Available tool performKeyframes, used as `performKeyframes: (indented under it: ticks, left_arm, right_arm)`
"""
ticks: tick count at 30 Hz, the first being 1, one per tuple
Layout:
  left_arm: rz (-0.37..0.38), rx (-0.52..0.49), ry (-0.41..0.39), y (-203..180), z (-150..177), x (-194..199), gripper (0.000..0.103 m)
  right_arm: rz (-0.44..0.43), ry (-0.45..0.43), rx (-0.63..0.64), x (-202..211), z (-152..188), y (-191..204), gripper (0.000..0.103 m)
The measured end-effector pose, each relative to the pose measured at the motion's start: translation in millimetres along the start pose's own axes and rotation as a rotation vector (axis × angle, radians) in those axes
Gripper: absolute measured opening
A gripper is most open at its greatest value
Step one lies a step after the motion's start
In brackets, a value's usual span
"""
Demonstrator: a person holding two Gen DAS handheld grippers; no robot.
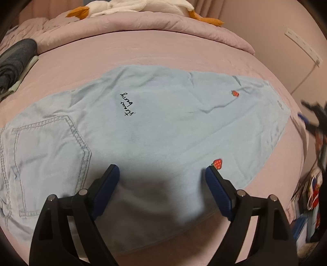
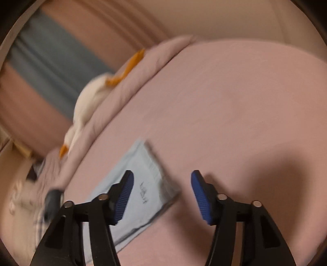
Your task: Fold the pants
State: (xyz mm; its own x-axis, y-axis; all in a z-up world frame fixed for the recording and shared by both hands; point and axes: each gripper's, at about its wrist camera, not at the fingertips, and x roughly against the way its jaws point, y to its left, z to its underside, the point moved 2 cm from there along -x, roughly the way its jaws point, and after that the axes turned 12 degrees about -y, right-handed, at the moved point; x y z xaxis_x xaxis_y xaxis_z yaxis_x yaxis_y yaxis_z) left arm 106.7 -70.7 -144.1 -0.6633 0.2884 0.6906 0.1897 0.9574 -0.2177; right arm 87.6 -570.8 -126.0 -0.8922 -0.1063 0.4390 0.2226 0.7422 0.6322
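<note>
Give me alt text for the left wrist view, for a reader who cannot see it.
Light blue pants lie flat on a pink bed, with the open left gripper above their near edge, holding nothing. A back pocket shows at left, strawberry patches at right, and a white stuffed toy sits at the far end.

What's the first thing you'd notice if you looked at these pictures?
The light blue pants jump out, spread flat across the pink bed, with little red strawberries and dark curly writing on them. Next, the left gripper hangs open right above the pants. At the far end of the bed, a white plush toy with orange feet lies on the folded blanket.
</note>
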Motion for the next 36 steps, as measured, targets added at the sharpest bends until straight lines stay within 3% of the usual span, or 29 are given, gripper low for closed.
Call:
performKeyframes:
  ticks: [4, 9, 14, 16, 18, 21, 25, 27, 29, 31, 34, 36]
  left_arm:
    - [0.101, 0.068, -0.029, -11, -11, 9, 0.085]
    - [0.267, 0.133, -0.05, -37, -31, 5, 0.085]
    - [0.333, 0.236, -0.041, -45, -44, -20, 0.085]
    - [0.321, 0.311, -0.004, -40, -44, -35, 0.085]
    - [0.305, 0.357, 0.033, -32, -36, -45, 0.078]
    - [0.33, 0.371, 0.021, -26, -36, -44, 0.076]
    - [0.392, 0.399, 0.017, -28, -41, -38, 0.077]
    - [0.47, 0.403, -0.022, -39, -47, -28, 0.087]
    - [0.543, 0.42, -0.045, -47, -52, -20, 0.095]
    - [0.622, 0.441, -0.06, -53, -58, -15, 0.097]
    - [0.673, 0.503, -0.065, -50, -59, -17, 0.098]
    - [0.701, 0.55, -0.024, -45, -54, -27, 0.099]
  right_arm:
    - [-0.064, 0.073, -0.106, 18, 19, -17, 0.06]
    - [-0.086, 0.203, -0.102, -11, 59, 9, 0.06]
    - [-0.057, 0.176, -0.081, -51, 45, 37, 0.06]
    - [-0.037, 0.146, -0.038, -51, 38, 33, 0.053]
    - [-0.011, 0.108, -0.03, -58, 35, 34, 0.028]
    - [0.022, 0.07, -0.058, -58, 35, 35, 0.009]
    - [0.005, -0.008, 0.202, -35, 35, 84, 0.007]
    - [-0.054, -0.028, 0.38, -23, 45, 128, 0.007]
    - [-0.107, -0.028, 0.552, -12, 67, 173, 0.008]
    - [-0.168, -0.016, 0.67, -4, 96, 207, 0.008]
    - [-0.245, 0.026, 0.785, 1, 143, 241, 0.008]
    - [-0.279, 0.057, 0.856, 2, 176, 257, 0.008]
